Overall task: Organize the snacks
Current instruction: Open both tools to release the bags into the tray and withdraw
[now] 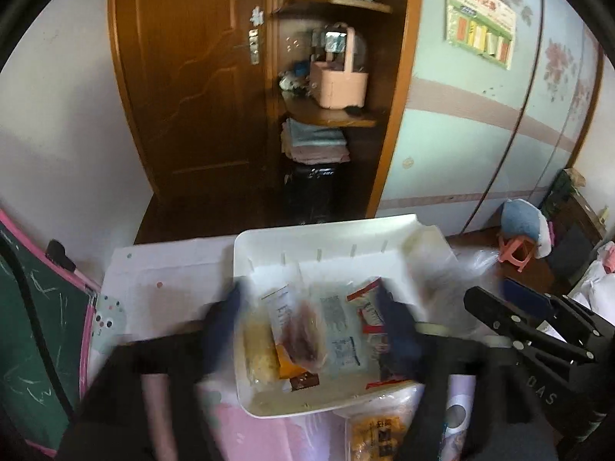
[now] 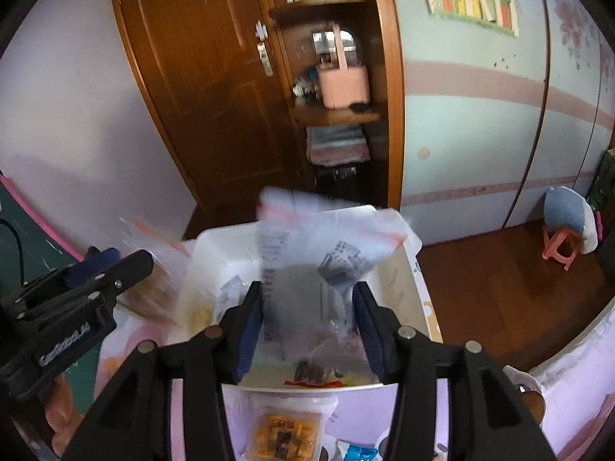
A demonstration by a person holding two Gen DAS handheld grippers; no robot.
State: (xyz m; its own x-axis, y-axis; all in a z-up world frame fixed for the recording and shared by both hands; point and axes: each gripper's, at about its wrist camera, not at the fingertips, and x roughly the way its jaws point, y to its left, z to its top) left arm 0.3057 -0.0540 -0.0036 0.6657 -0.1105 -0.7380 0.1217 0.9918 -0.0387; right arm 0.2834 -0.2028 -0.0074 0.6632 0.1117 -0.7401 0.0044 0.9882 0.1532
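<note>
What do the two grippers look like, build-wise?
Both match: black plastic scissor-style linkage bodies with round silver rivets at the pivots and dark blue finger pads. The left gripper carries white lettering along its side, and the right gripper has pale embossed letters. No cables or sleeves visible.

- Our left gripper [image 1: 311, 330] hangs over the white bin [image 1: 307, 246], its blue-padded fingers [image 1: 398, 330] blurred and spread wide.
- Snack packets [image 1: 303, 338] lie jumbled inside the bin between those fingers.
- One more yellow snack bag [image 1: 374, 436] lies on the pink tablecloth [image 1: 269, 438], just outside the bin's near rim.
- Our right gripper [image 1: 538, 319] shows at the right edge, beside the bin.
</note>
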